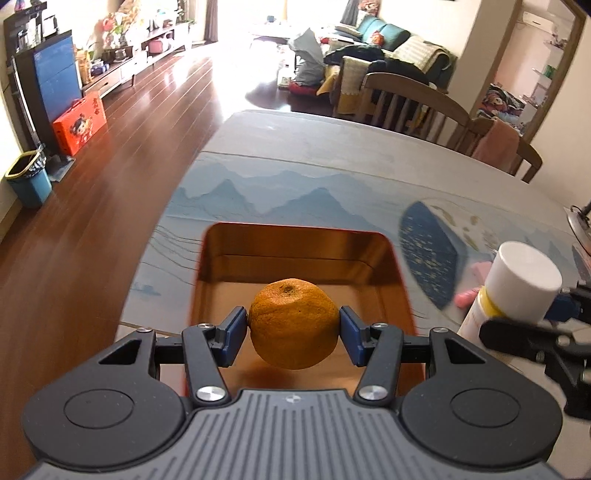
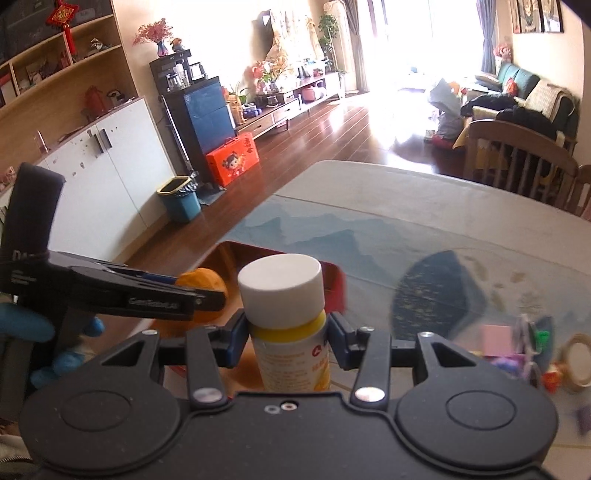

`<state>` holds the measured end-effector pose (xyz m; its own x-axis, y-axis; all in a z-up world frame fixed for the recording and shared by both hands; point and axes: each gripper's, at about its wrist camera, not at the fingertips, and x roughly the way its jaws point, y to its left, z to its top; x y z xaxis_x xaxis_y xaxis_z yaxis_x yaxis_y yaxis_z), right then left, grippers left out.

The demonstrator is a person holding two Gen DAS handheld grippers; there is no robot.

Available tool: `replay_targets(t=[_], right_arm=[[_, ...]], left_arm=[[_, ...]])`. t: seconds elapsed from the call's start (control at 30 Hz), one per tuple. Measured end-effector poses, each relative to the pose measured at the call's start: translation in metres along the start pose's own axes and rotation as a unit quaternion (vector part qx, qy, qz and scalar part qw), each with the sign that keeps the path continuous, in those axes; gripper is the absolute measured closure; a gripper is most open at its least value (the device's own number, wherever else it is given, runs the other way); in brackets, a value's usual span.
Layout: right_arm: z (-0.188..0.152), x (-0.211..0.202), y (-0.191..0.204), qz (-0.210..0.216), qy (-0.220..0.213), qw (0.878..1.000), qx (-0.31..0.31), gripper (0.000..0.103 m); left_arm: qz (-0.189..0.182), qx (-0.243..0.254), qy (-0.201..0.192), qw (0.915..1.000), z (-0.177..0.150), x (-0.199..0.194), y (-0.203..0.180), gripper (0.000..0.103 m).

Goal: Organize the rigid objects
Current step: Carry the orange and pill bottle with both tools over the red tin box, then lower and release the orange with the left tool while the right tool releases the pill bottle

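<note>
Living-room background with wooden floor; a bench (image 1: 332,155) with a mountain-print cover is shown. An orange (image 1: 293,324) is clamped between the pads of the left hand-held gripper (image 1: 293,326) above an open copper-coloured tin (image 1: 391,266) near the bench's left edge. A white-capped bottle (image 2: 291,332) is gripped upright by the right hand-held gripper (image 2: 288,338), beside the tin.

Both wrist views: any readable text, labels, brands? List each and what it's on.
Nothing reads cleanly.
Left gripper arm: raised brand lettering, too blurred to quote.
Bottle label: red mark and orange print, too small to read.
Orange gift box on the floor: characters and a cartoon figure, not legible.
Red hanging knot ornament: gold character, blurred.
</note>
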<state>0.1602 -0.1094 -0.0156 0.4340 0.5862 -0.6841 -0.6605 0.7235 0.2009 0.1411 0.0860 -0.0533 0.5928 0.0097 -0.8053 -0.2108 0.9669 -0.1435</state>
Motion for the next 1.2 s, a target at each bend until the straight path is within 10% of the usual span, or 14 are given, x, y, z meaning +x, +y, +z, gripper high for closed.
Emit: replay_targets(t=[0.57, 1.2], right_arm=[[-0.002, 0.083, 0.013, -0.004, 0.091, 0.994, 0.056, 0.058], [0.012, 0.111, 0.011, -0.054, 0.091, 0.993, 0.044, 0.059]], left_arm=[[0.002, 0.021, 0.025, 0.9995, 0.02, 0.05, 0.028, 0.049], [-0.004, 0.069, 0.04, 0.9968, 0.03, 0.084, 0.024, 0.049]])
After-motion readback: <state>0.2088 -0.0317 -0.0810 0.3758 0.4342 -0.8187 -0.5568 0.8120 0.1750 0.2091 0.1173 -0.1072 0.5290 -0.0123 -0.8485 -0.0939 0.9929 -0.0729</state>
